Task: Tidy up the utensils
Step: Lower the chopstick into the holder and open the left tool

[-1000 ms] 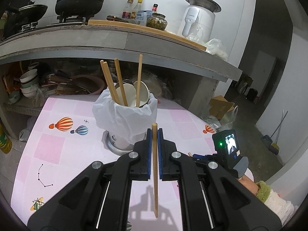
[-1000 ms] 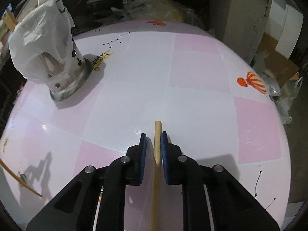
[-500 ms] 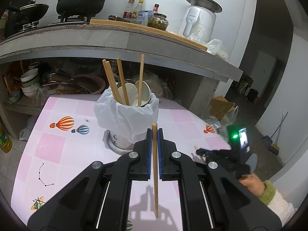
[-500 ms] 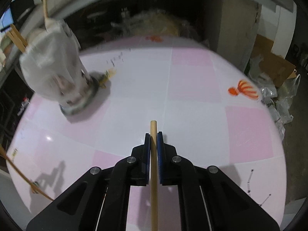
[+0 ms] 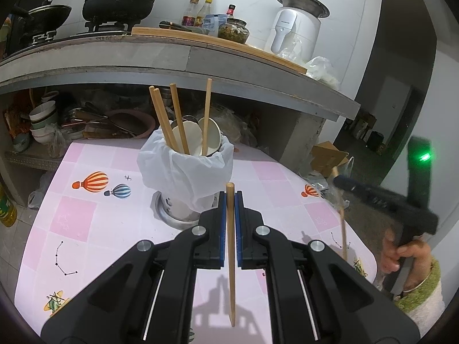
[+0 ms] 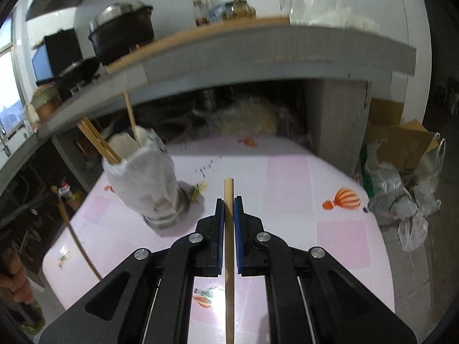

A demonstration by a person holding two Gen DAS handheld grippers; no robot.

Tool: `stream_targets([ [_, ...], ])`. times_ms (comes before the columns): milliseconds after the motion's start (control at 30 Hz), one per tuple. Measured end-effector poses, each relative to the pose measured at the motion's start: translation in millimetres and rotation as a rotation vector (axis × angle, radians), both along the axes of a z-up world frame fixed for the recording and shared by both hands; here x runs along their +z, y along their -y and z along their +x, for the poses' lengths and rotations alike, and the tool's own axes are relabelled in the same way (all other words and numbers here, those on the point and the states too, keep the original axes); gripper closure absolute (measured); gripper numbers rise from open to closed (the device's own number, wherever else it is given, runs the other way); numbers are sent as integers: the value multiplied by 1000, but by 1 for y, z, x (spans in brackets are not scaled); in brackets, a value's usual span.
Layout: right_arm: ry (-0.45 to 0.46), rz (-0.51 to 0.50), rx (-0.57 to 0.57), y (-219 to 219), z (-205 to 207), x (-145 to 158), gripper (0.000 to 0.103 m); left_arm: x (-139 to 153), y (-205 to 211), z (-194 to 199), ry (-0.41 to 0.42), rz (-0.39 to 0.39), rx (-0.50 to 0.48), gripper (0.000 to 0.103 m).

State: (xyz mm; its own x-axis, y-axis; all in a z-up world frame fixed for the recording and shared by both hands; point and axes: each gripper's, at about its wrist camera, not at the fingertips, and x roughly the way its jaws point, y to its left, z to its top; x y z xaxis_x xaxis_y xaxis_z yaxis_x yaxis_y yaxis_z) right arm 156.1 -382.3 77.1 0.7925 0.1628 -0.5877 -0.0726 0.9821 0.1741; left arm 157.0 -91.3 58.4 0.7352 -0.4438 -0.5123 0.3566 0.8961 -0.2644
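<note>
My left gripper (image 5: 229, 197) is shut on a wooden chopstick (image 5: 230, 246) that stands upright between its blue pads, just in front of the utensil holder (image 5: 186, 172). That holder is wrapped in a white plastic bag and holds several chopsticks and white spoons. My right gripper (image 6: 229, 203) is shut on a second chopstick (image 6: 229, 258), raised above the pink table (image 6: 287, 177), right of the holder (image 6: 149, 180). In the left wrist view the right gripper (image 5: 341, 182) shows blurred at the right, its chopstick (image 5: 342, 229) hanging down.
A grey concrete counter (image 5: 172, 57) overhangs the far side of the table, with pots, bottles and a white appliance (image 5: 295, 25) on it. Bowls and pans fill the shelf beneath. Plastic bags (image 6: 401, 206) and a cardboard box (image 6: 398, 140) lie on the floor right of the table.
My right gripper closed on the chopstick lying on the table and lifted it well up, tilting the view toward the counter. The left gripper kept still with its chopstick.
</note>
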Motion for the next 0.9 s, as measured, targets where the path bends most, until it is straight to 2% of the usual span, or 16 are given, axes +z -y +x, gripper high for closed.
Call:
stream_targets([
  [267,85,36,24,2,-20,35,96,5,-2,-4,20,-1,8,98],
  [500,108,87,37,12,-24,46,96,22,-7,-7,62,-7,27,98],
  [733,99,94,51,11,-22,41,96,55,-10,-6,141,-13,35,98],
  [900,81,86,59,9,-18,36,96,90,-12,0,216,-18,34,98],
])
